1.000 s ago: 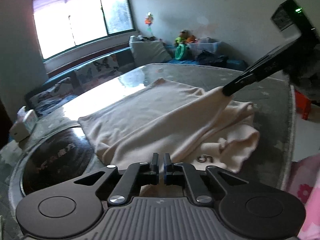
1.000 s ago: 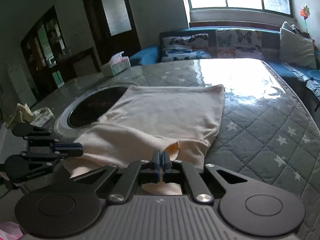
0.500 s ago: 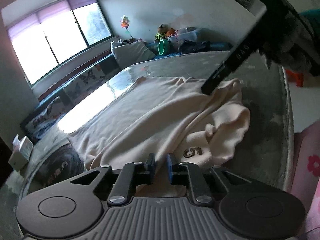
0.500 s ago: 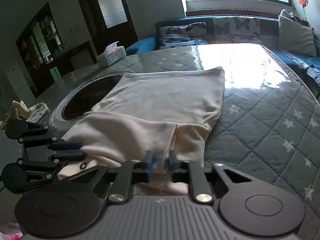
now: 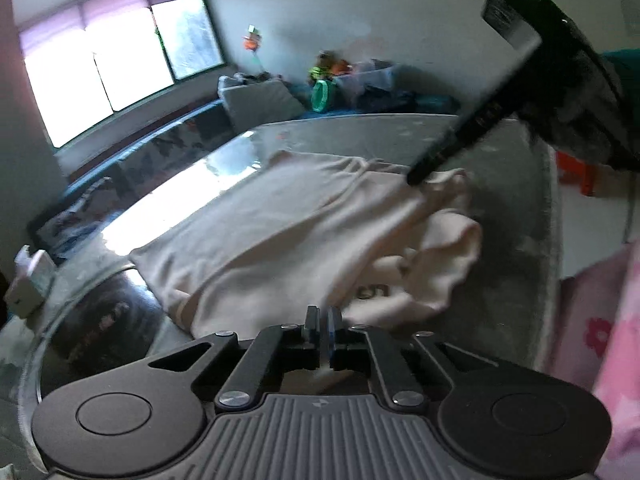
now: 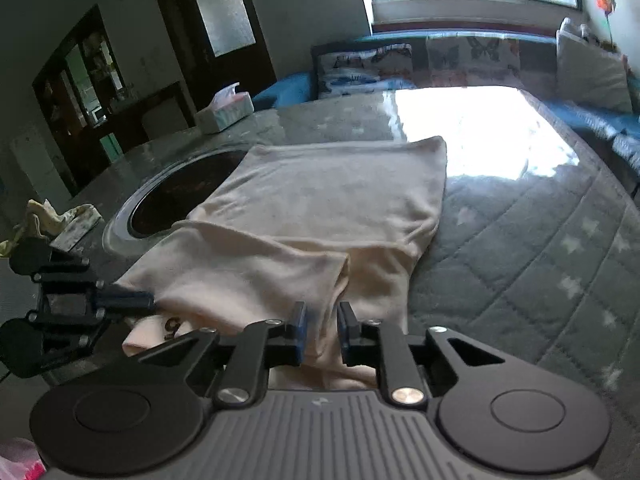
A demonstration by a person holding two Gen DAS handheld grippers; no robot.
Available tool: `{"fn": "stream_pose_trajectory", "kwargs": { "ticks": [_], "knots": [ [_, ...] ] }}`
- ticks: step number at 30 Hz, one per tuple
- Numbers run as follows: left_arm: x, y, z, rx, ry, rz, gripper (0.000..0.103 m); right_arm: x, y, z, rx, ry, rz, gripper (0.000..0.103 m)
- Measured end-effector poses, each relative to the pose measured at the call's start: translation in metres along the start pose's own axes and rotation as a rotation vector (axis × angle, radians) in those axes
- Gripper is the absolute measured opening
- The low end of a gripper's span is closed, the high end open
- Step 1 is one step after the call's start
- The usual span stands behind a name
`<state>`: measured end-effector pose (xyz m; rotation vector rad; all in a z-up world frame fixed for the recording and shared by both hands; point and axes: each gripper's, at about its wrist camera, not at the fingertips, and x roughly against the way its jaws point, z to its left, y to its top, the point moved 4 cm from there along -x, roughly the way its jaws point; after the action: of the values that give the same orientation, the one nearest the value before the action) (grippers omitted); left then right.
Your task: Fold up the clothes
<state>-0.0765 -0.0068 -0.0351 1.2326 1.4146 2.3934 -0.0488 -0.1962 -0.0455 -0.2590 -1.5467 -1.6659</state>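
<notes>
A cream garment (image 5: 280,232) lies on the quilted grey table, its near part folded over the rest; it also shows in the right wrist view (image 6: 320,216). A dark "5" print (image 5: 372,291) shows on the layer beneath. My left gripper (image 5: 323,314) is shut, pinching the garment's near edge; in the right wrist view it sits at the left (image 6: 132,300). My right gripper (image 6: 321,320) is open, its fingers on either side of the fold's edge. In the left wrist view it reaches in from the upper right, its tip (image 5: 418,178) at the cloth.
A dark round inset (image 6: 180,196) lies in the table left of the garment. A tissue box (image 6: 226,110) stands at the table's far left. A sofa with cushions (image 6: 440,56) runs under the window. Pink fabric (image 5: 600,340) is at the right edge.
My right gripper has opened and let go of the fold it held. My left gripper, briefly parted half a second ago, has closed on the near edge again.
</notes>
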Motion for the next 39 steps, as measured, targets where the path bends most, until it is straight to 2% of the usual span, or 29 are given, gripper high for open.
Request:
{"fn": "stream_pose_trajectory", "kwargs": {
  "ticks": [4, 8, 12, 14, 16, 20, 23, 27, 32, 39],
  "knots": [
    [0.003, 0.008, 0.015, 0.074, -0.005, -0.03, 0.007, 0.007, 0.018, -0.001, 0.04, -0.003, -0.047, 0.016],
    [-0.012, 0.019, 0.028, 0.156, 0.033, -0.04, 0.007, -0.008, 0.023, 0.0, 0.065, -0.018, -0.043, 0.019],
    [-0.023, 0.02, 0.033, 0.187, 0.036, -0.03, 0.007, -0.025, 0.024, 0.0, 0.085, -0.039, -0.031, 0.019],
    [-0.026, 0.02, 0.035, 0.196, 0.039, -0.027, 0.007, -0.033, 0.025, 0.0, 0.095, -0.05, -0.025, 0.01],
    [-0.028, 0.021, 0.038, 0.205, 0.041, -0.023, 0.007, -0.041, 0.025, 0.0, 0.105, -0.06, -0.018, 0.009],
    [-0.034, 0.022, 0.043, 0.223, 0.046, -0.015, 0.013, -0.047, 0.018, -0.006, 0.104, -0.065, 0.004, 0.011],
    [-0.038, 0.023, 0.047, 0.236, 0.05, -0.01, 0.015, -0.038, 0.021, -0.005, 0.096, -0.068, -0.034, 0.012],
    [-0.043, 0.024, 0.052, 0.254, 0.055, -0.002, 0.015, -0.028, 0.028, 0.007, 0.125, -0.014, -0.074, 0.012],
    [-0.048, 0.016, 0.074, 0.365, 0.077, 0.0, 0.015, -0.037, 0.025, 0.007, 0.127, 0.005, -0.047, 0.011],
    [-0.035, 0.007, 0.094, 0.452, 0.102, -0.002, 0.017, -0.046, 0.02, 0.007, 0.138, 0.024, -0.015, 0.012]
  ]
}}
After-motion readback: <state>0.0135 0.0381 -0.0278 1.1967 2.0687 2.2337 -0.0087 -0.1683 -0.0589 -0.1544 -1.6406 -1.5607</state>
